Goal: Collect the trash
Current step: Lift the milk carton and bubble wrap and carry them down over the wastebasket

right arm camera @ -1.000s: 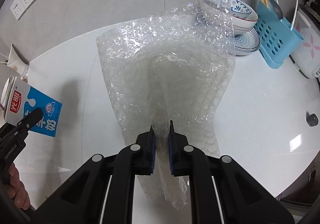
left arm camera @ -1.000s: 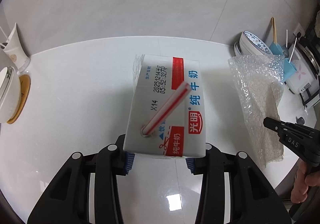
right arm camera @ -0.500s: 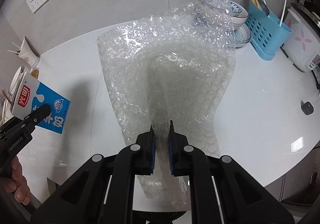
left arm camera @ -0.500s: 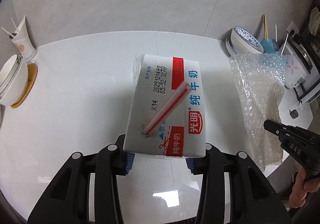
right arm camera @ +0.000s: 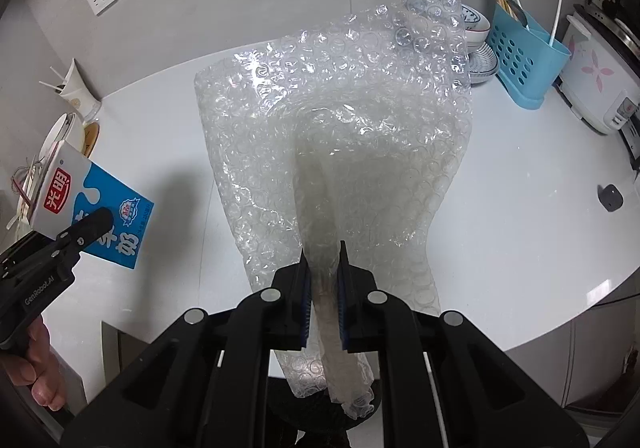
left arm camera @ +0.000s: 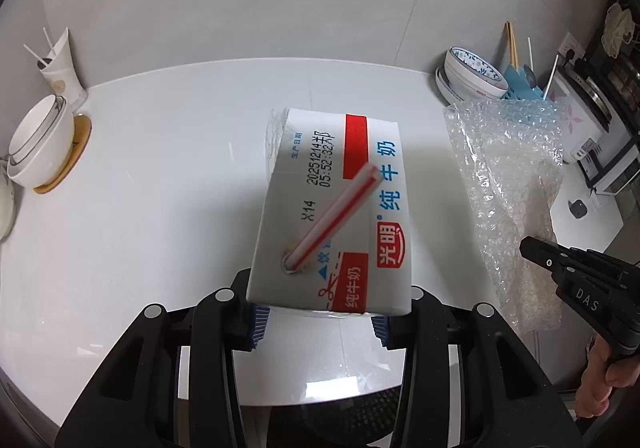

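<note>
Both claws stayed clamped, left gripper (left arm camera: 318, 322) on the white-and-blue milk carton (left arm camera: 332, 215), right gripper (right arm camera: 323, 302) pinching the clear bubble wrap (right arm camera: 336, 151); I judged steady, level carrying best.

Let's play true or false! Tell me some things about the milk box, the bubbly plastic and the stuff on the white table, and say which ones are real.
1. The left gripper holds the milk carton. True.
2. A red and white straw sticks out of the carton's top. True.
3. The right gripper is open and holds nothing. False: it is shut on the bubble wrap, which hangs from its jaws.
4. The blue utensil holder lies tipped over on the white table. False: it stands upright beside the stacked patterned bowls.
5. The milk carton is green. False: its side is blue and white, with a red logo.
</note>
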{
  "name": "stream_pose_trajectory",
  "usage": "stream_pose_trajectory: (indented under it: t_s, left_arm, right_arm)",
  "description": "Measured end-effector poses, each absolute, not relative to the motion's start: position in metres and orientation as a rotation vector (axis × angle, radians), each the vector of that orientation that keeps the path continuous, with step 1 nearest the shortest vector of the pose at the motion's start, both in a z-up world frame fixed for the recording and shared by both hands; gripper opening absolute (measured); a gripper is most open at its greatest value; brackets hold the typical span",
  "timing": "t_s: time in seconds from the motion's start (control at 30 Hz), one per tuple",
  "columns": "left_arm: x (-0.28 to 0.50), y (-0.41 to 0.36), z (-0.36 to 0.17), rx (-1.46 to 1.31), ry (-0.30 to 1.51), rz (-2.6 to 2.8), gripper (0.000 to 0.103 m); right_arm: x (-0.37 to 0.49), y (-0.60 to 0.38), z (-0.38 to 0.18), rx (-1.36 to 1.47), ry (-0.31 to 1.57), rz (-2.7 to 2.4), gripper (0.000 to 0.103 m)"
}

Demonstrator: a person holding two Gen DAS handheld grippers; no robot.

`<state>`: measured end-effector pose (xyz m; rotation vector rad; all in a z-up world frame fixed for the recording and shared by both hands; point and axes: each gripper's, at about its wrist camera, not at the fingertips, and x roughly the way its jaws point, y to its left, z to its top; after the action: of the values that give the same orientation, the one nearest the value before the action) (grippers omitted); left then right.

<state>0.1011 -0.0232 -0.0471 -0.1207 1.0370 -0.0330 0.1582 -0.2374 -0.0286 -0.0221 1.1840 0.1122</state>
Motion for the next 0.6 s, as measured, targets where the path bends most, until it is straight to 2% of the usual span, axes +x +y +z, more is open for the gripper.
stream_pose_trajectory:
  t_s: [0.6]
  left_arm:
    - [0.032,-0.041,-0.050,-0.121,1.050,-0.051,0.040]
  right_arm:
    - [0.078,-0.256,-0.037,-0.049,1.188,0.155,0.010]
